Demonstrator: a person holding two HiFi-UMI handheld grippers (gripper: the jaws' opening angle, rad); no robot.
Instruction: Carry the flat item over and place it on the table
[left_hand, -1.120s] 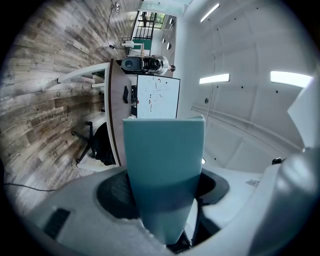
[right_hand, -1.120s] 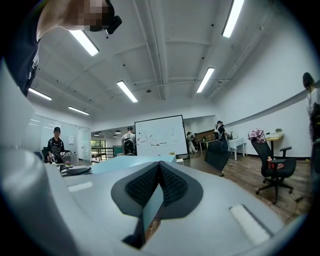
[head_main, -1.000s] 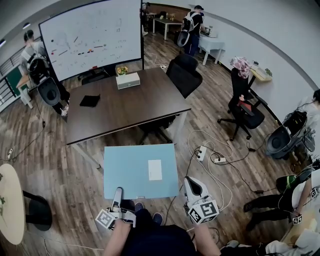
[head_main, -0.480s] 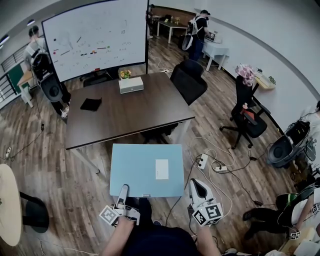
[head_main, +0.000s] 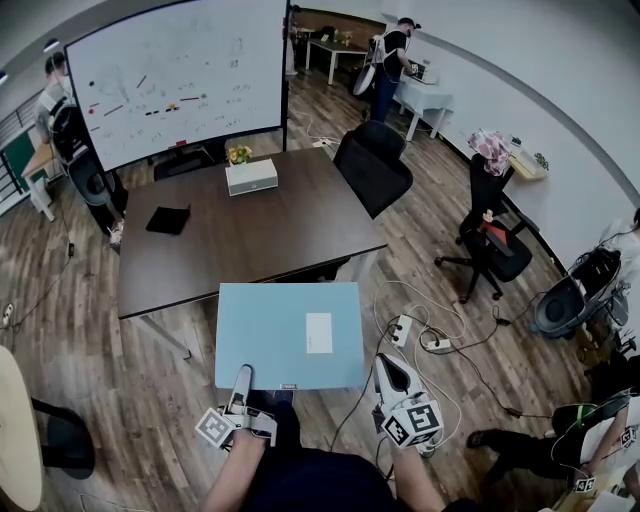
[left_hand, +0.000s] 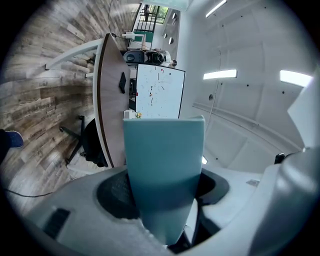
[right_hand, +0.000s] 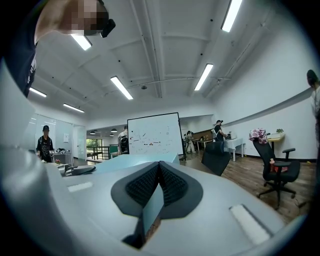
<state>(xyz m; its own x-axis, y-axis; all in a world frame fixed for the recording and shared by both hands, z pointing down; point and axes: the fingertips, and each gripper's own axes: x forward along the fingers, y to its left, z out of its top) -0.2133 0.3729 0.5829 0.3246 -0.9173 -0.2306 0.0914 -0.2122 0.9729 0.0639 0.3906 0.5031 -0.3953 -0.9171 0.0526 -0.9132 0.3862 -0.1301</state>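
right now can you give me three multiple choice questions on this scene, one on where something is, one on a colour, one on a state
1. Where does the white box stand?
A) in a drawer
B) on the brown table, at its far side near the whiteboard
C) on a shelf

2. What colour is the flat board?
A) red
B) black
C) light blue

3. What state is the flat board in?
A) clamped at its near edge in the left gripper
B) rolled up
C) folded in half

Answers:
1 B: the head view shows the box on the tabletop's far side, in front of the whiteboard.
2 C: the head view and the left gripper view both show it light blue.
3 A: the left gripper view shows the board flat, between jaws closed on it.
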